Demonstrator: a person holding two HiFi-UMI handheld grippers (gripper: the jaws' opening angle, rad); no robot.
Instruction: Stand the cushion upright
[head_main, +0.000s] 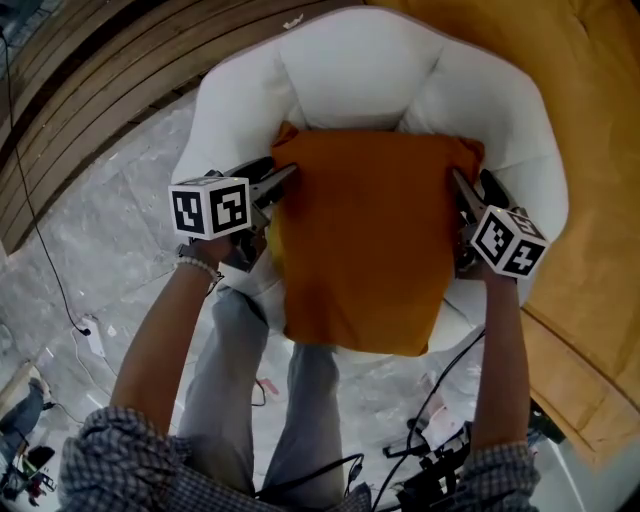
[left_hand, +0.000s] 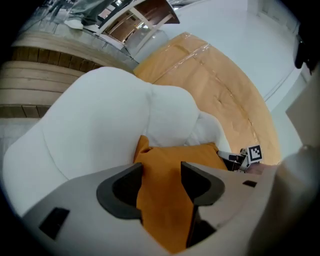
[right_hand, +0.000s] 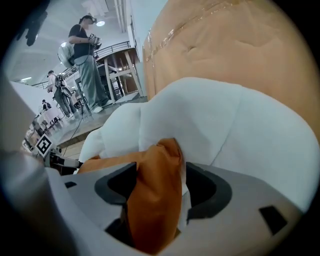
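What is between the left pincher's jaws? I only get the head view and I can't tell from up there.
Observer: The left gripper has the edge of the orange cushion between its jaws. They stand wide apart and are not squeezing.
Operator: And the right one?
Observer: The right gripper has a corner of the cushion between its open jaws. A strip of the white chair shows beside one jaw.
Operator: Is anybody else there?
Observer: Yes, a person stands far behind the chair. Only the right gripper view shows them.
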